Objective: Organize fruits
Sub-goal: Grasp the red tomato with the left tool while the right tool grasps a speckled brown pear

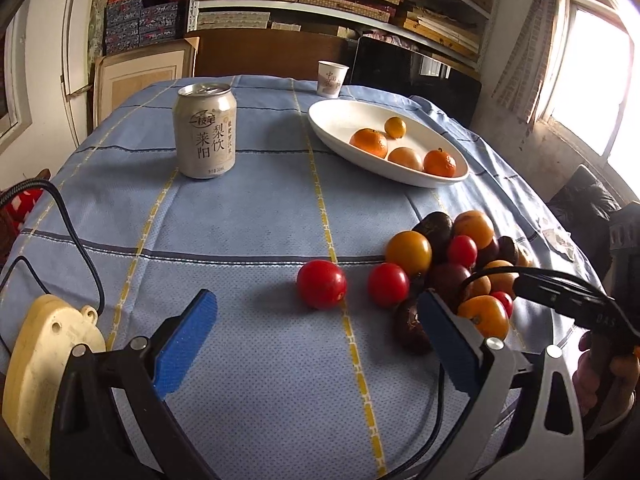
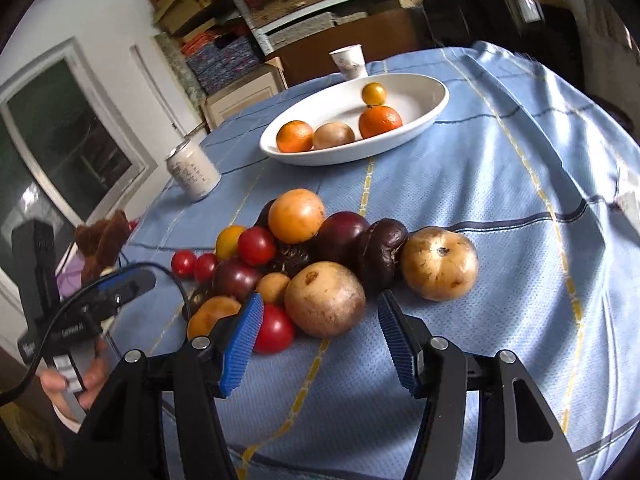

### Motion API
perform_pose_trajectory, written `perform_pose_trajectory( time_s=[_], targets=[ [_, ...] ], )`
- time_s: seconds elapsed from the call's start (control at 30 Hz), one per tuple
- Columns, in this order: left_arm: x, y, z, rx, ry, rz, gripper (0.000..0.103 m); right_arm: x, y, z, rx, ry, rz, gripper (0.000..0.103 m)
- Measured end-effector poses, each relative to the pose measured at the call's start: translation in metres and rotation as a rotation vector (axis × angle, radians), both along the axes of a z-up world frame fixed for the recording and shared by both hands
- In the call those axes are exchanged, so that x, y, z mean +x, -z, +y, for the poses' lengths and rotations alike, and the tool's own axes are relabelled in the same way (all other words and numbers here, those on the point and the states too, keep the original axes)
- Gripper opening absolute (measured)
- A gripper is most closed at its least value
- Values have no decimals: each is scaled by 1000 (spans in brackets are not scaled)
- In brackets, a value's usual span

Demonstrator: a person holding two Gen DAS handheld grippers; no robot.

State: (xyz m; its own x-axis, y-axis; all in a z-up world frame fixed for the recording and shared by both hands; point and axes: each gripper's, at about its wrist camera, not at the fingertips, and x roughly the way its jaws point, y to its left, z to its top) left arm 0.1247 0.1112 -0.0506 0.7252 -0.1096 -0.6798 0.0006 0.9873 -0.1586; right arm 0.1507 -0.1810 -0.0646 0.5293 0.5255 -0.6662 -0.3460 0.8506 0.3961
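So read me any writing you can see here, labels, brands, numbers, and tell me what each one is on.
"一枝笔", "莱阳", "梨饮": on the can.
Smaller column of characters and the tiny line at the can's base: too small to read.
Red characters on the paper cup, possibly "中国": too blurred to be sure.
"DAS": on the black right gripper's body seen from the left wrist, partly cut off.
White lettering on the left gripper's body seen from the right wrist: blurred, unreadable.
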Motion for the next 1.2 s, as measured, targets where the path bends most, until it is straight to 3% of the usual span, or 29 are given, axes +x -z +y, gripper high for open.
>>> perform_pose_trajectory(
  time_s=[0.37,0.63,1.07,1.17,1.2],
  targets=[
    [-2,0,3,-5,-8,-3,98,15,11,0,21,45,95,59],
    [-3,1,6,-20,-17,3,98,19,12,1,48,20,115,46],
    [12,8,13,-73,-7,37,98,-2,6,-50,146,65,17,45],
    [21,9,5,-13,4,53,88,-3,5,-52,171,53,-1,46],
    [26,11,1,3,16,68,77,-4,4,-52,173,46,-9,46]
  ],
)
